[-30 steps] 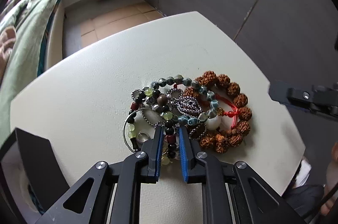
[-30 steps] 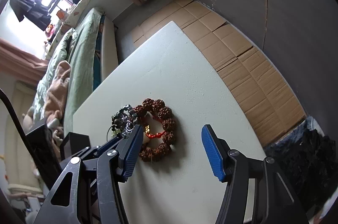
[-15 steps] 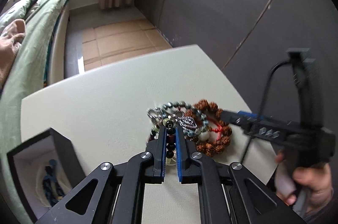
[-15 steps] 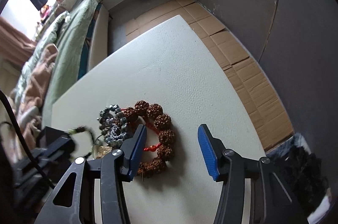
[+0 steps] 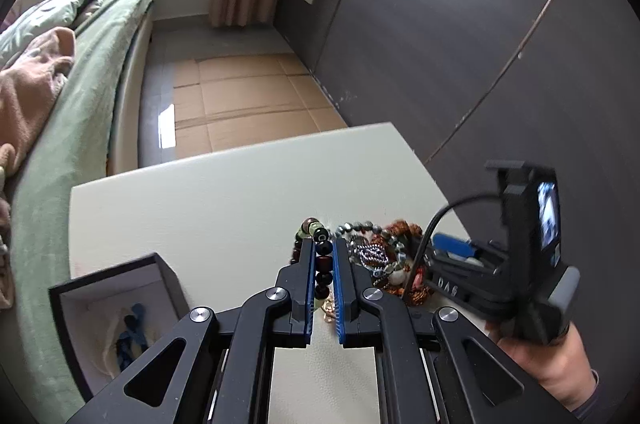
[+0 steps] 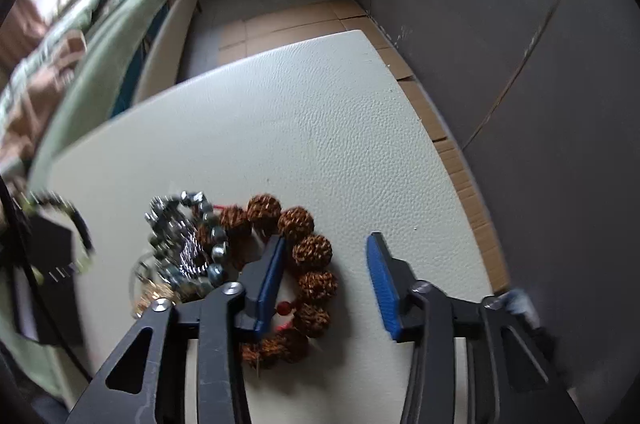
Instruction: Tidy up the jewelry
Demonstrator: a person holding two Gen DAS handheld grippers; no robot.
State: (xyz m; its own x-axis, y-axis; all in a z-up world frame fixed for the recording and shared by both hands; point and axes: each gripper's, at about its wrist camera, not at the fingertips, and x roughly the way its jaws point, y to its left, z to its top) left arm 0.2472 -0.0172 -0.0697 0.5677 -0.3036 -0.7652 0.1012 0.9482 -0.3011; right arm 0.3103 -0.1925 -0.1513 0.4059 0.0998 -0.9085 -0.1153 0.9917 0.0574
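My left gripper [image 5: 323, 256] is shut on a dark bead bracelet [image 5: 323, 266] with green and red beads and holds it lifted above the white table [image 5: 224, 207]. The same bracelet shows blurred at the left of the right wrist view [image 6: 76, 224]. A pile of jewelry lies on the table: a brown rudraksha bracelet [image 6: 308, 256], a grey-blue bead bracelet [image 6: 192, 236] and a sparkly pendant [image 5: 370, 256]. My right gripper [image 6: 326, 276] is open low over the rudraksha bracelet, with one fingertip inside its ring. An open black jewelry box [image 5: 112, 308] stands at the left.
The box holds a blue item [image 5: 130, 328] on its pale lining. A bed with green bedding [image 5: 80, 71] runs along the left of the table. A dark wall [image 5: 460, 23] is at the right. The table's right edge [image 6: 448, 159] is close to the pile.
My left gripper has lifted the dark bead bracelet up and away from the pile. My right gripper has moved in lower over the rudraksha bracelet, still open.
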